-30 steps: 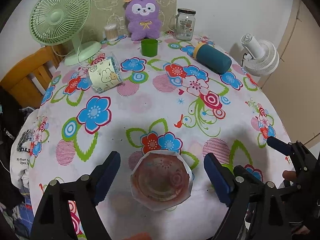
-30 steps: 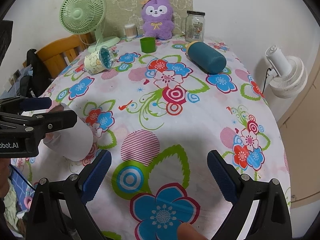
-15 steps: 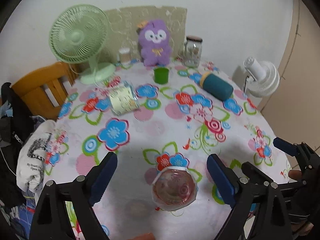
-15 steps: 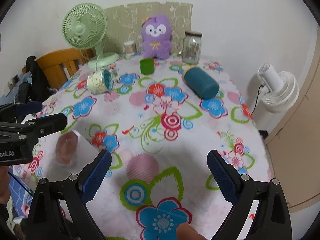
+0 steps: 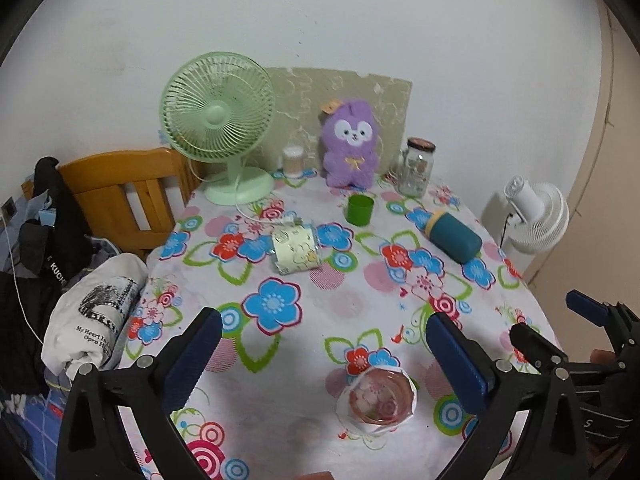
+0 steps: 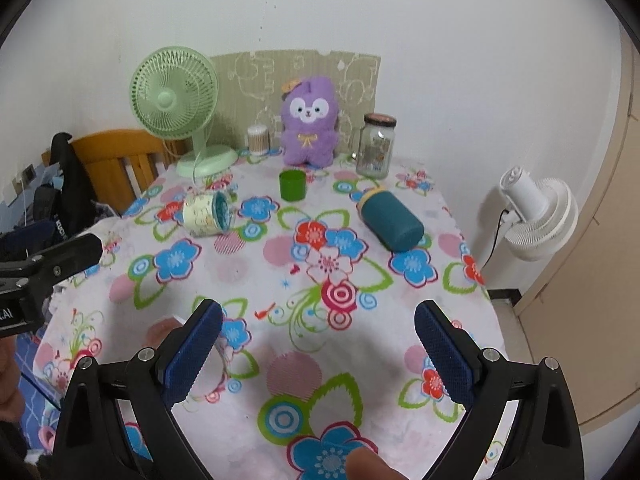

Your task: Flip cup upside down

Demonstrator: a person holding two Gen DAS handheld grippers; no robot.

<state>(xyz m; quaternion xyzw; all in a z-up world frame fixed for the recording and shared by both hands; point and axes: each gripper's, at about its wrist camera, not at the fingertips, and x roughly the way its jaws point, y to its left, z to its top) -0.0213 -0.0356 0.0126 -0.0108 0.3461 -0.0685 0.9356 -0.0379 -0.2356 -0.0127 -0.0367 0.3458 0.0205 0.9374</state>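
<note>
My left gripper [image 5: 320,356] and right gripper [image 6: 318,342] both hang wide open, holding nothing. The cup [image 5: 378,398] stands free on the table [image 5: 360,292] near its front edge, apparently base up, so I judge the flip done.

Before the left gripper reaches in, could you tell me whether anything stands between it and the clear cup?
Nothing visible does: only bare tablecloth lies between the open left gripper and the clear cup.

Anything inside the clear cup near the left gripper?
The clear cup looks empty: only the flowered tablecloth shows through its glass. In the right wrist view, the right gripper's finger covers most of it.
</note>
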